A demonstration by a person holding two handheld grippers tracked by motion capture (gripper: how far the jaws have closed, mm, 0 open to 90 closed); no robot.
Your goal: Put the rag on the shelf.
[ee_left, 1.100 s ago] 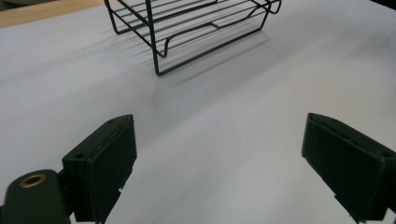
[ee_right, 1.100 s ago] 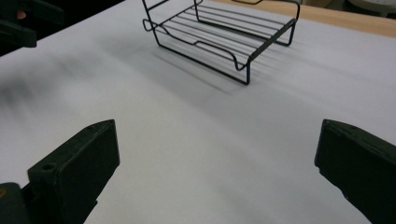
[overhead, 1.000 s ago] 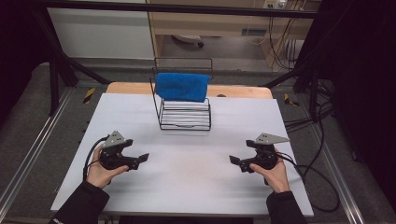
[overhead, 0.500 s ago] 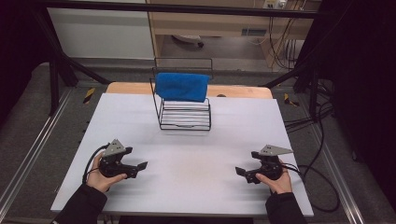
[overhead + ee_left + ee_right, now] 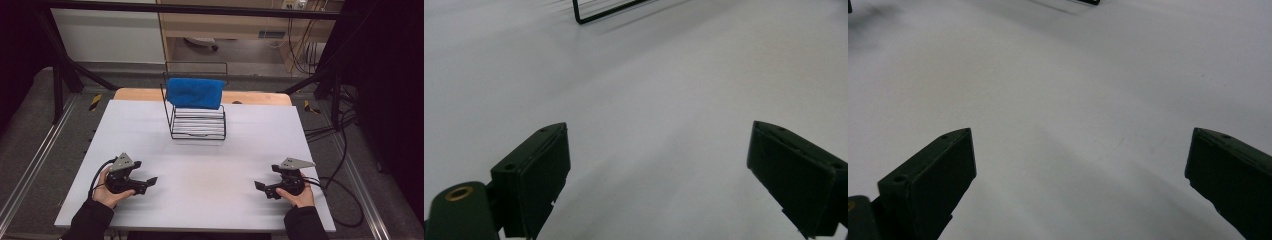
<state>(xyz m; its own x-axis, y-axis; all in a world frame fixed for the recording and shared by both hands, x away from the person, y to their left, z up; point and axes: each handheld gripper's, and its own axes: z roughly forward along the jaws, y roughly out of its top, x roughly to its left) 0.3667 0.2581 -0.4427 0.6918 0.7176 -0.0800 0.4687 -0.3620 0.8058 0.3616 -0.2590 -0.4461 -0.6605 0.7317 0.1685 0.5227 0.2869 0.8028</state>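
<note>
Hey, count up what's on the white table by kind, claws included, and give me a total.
Blue towel, draped over the rack: 1
Black wire rack: 1
Hand-held claws, left claw and right claw, both open and holding nothing: 2
Total: 4

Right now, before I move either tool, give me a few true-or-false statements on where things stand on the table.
1. The blue folded cloth hangs over the black wire rack. True.
2. The left tool is shut on the cloth. False: its jaws stand wide apart over the bare white table.
3. The right tool is open and holds nothing. True.
4. The rack stands between the two tools at the near edge. False: it stands at the far side, well apart from both.
</note>
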